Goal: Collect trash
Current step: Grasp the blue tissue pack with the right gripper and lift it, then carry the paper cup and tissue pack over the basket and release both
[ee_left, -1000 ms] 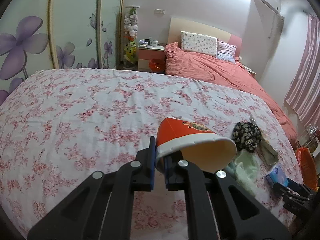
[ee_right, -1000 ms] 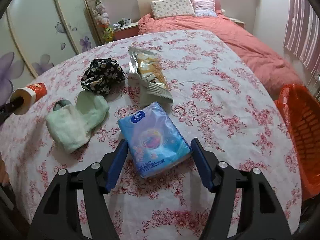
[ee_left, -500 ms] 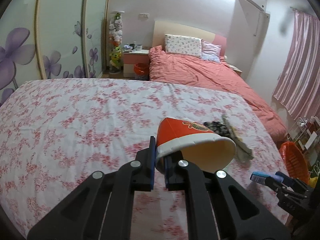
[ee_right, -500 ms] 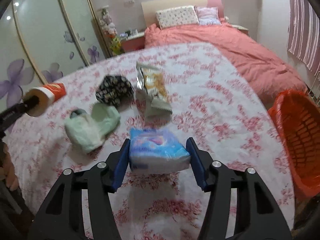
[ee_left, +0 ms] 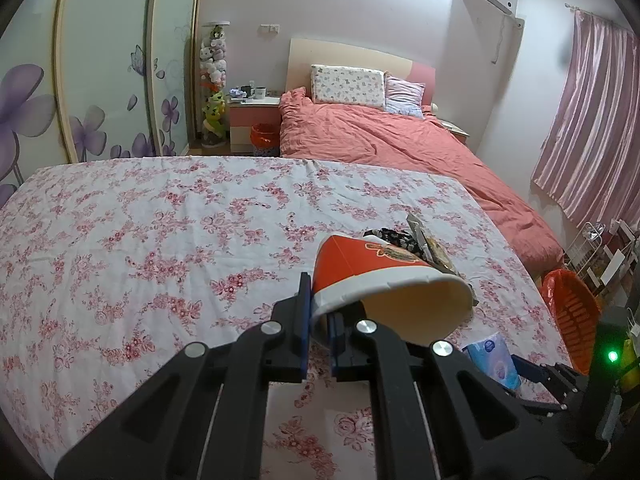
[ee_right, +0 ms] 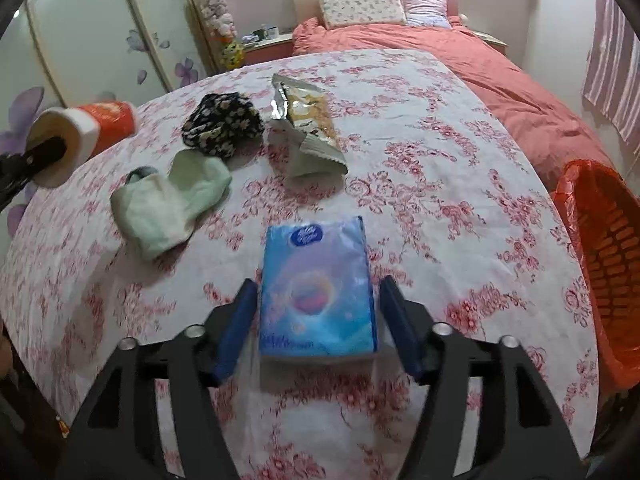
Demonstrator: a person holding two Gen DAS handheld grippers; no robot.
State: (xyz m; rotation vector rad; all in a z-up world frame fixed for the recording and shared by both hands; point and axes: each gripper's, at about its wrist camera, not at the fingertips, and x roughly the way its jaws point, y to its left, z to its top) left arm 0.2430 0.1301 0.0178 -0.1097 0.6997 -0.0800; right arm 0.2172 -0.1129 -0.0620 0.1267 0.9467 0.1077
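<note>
While the left hand-held gripper [ee_left: 318, 322] stays clamped tight on the rim of an orange-and-white paper cup [ee_left: 384, 284], cup tipped on its side with the open mouth toward the camera, held above the floral-cloth desk [ee_left: 160, 240]. In the right wrist view the same cup [ee_right: 80, 136] shows at far left, off the cloth.

Right hand-held gripper [ee_right: 318, 316] straddles a blue tissue pack [ee_right: 318, 288] lying flat on the desk; its jaws have just been opening, a small gap now shows on both sides of the pack, pads not pressing it.

Other stuff on the desk: pale green cloth [ee_right: 168, 204] left of the pack, black floral fabric piece [ee_right: 222, 124] behind the cloth, crumpled snack wrapper [ee_right: 308, 128] just right of the fabric piece, all well apart from the pack.

Orange trash basket [ee_right: 604, 264] with a red liner sits beyond the desk's right edge. Pink bed [ee_right: 440, 48] in the background.
</note>
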